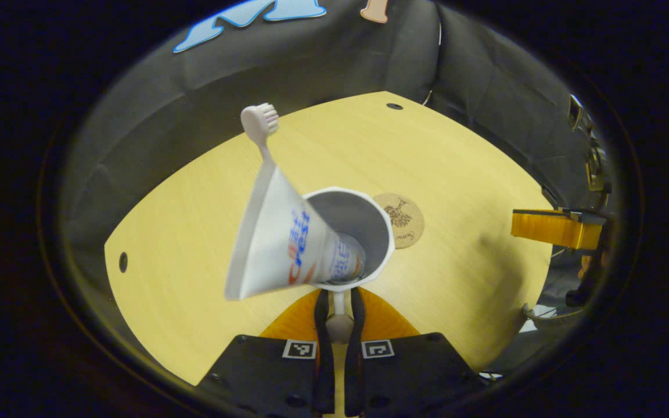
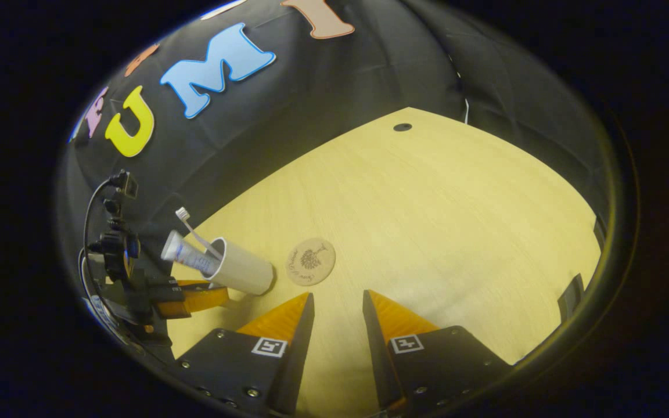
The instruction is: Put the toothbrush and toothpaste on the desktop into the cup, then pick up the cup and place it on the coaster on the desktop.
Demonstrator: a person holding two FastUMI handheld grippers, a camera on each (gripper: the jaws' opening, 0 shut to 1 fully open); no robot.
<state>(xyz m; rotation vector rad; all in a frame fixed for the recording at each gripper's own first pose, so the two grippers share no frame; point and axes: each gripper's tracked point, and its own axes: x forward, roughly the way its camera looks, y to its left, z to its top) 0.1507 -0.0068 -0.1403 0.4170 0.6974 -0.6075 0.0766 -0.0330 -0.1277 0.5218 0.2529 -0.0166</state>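
Left gripper (image 1: 339, 316): fingers drawn narrow, clamped on the handle of the cup (image 1: 353, 232). The cup is white with a grey interior. It holds the toothpaste (image 1: 279, 244), a white tube with blue and red lettering, cap end down and flat crimped end leaning out over the rim. The toothbrush (image 1: 259, 123), white with pale bristles, also stands in the cup, head up. Just beyond lies the coaster (image 1: 401, 219), a round cork disc printed with a tree motif and script too small to read, flat on the desktop (image 1: 462, 174).

Right gripper (image 2: 337, 307): fingers spread wide, holding nothing, above the wood-grain desktop near the coaster.
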